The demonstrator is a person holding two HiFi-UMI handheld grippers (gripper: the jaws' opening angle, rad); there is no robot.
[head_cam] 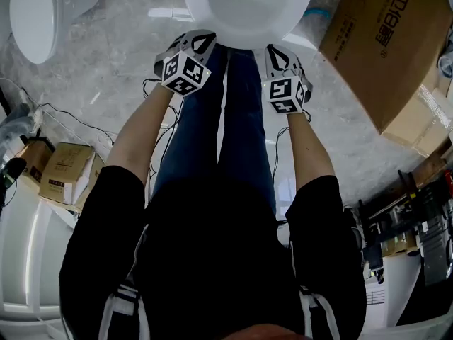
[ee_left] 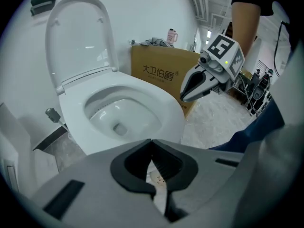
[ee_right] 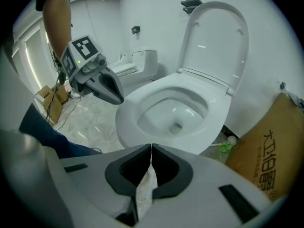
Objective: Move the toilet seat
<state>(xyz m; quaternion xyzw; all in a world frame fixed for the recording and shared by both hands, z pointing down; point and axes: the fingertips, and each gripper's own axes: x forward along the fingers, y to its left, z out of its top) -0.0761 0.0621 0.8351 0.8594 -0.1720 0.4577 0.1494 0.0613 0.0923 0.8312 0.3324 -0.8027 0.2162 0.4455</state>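
grey marbled floor (head_cam: 106, 62) lies under both tools: the left gripper (ee_left: 151, 144) and right gripper (ee_right: 151, 148) are fully closed on nothing, side by side just before the toilet's front edge. the toilet seat (ee_left: 164, 103) seems to lie flat on the bowl straight ahead, its long axis running away toward the upright lid (ee_left: 78, 37), with neither gripper nearer. a cardboard box (ee_left: 159, 72) at the toilet's right carries chinese characters.

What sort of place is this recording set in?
Likely a bathroom-fixture showroom or stockroom rather than a home bathroom: the open toilet, a second toilet nearby, and a large printed cardboard box beside them.
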